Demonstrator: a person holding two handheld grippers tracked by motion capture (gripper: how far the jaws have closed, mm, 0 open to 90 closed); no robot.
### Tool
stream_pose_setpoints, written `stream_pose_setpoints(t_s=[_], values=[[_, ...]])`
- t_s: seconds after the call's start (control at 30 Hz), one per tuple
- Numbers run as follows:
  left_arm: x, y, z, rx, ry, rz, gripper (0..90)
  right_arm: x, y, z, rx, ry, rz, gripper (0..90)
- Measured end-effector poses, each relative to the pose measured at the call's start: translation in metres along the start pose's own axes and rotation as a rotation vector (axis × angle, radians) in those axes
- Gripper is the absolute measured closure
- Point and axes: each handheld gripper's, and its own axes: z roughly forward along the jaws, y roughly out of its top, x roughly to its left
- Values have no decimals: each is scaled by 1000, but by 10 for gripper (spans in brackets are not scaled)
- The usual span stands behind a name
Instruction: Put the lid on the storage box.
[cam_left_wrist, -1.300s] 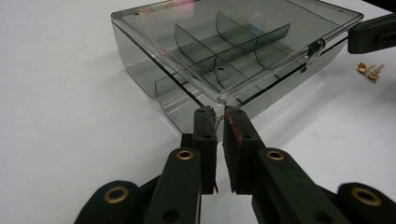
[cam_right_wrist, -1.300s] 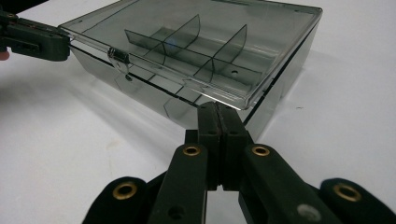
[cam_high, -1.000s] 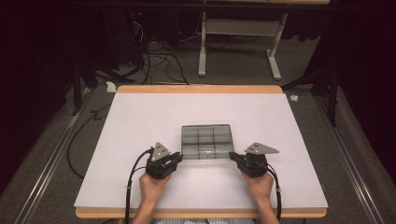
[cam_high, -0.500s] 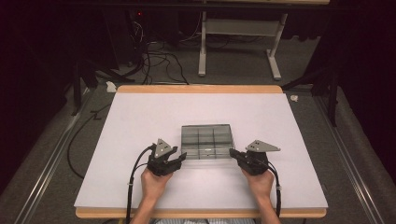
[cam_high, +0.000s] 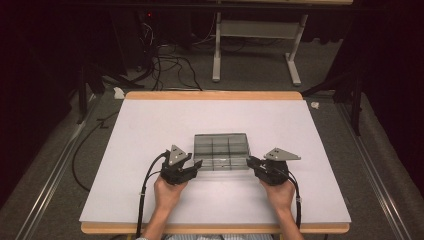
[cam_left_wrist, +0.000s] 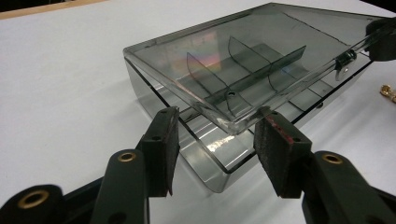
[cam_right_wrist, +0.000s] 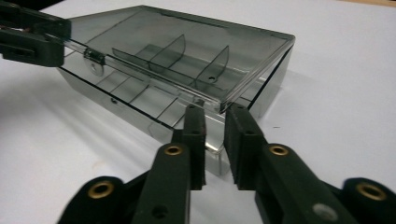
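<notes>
Smoky clear plastic organizer box (cam_high: 222, 151) sits near the middle of the white table (cam_high: 150, 130), a bit toward the person's edge, lid lifted slightly at the near side so a gap shows between lid edge and base. Dividers (cam_left_wrist: 243, 65) visible through the lid, compartments look bare as far as can be seen. Left gripper (cam_high: 192, 167) at the box's near left corner; in the left gripper view (cam_left_wrist: 217, 147) jaws stand apart, straddling the corner of the lid and base, pads (cam_left_wrist: 164, 144) not pressing on the plastic; jaws have just been opening. Right gripper (cam_high: 252, 162) at the near right corner; in the right gripper view (cam_right_wrist: 215, 140) jaws are narrowly apart with the lid's corner edge just above the tips, small gap between the pads (cam_right_wrist: 196, 140), no clamp seen; these jaws have just been opening too. Each gripper view shows the other gripper's tip at the far end of the lid's front edge, by the small latch (cam_left_wrist: 344, 63). Small gold bit (cam_left_wrist: 388, 91) lies on the table right of the box. Both hands (cam_high: 167, 192) rest low on the table.
</notes>
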Motion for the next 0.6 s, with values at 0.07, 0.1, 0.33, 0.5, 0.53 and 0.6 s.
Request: stream_pose_setpoints(t_s=[0.07,0.1,0.33,0.5,0.53,0.6], values=[[0,1,0,0,-1,5,506,0,1,1,8,-12,-11,744],[0,2,0,-5,-2,4,506,-1,3,1,10,-17,-16,724],[2,7,0,-10,-10,-3,489,-7,9,2,-4,-35,-28,643],[5,11,0,-15,-23,-13,481,-10,12,2,-16,-30,-17,630],[6,11,0,-13,-23,-16,477,-11,14,2,-16,-24,-12,628],[7,13,0,-14,-25,-16,477,-12,15,2,-15,-23,-18,626]])
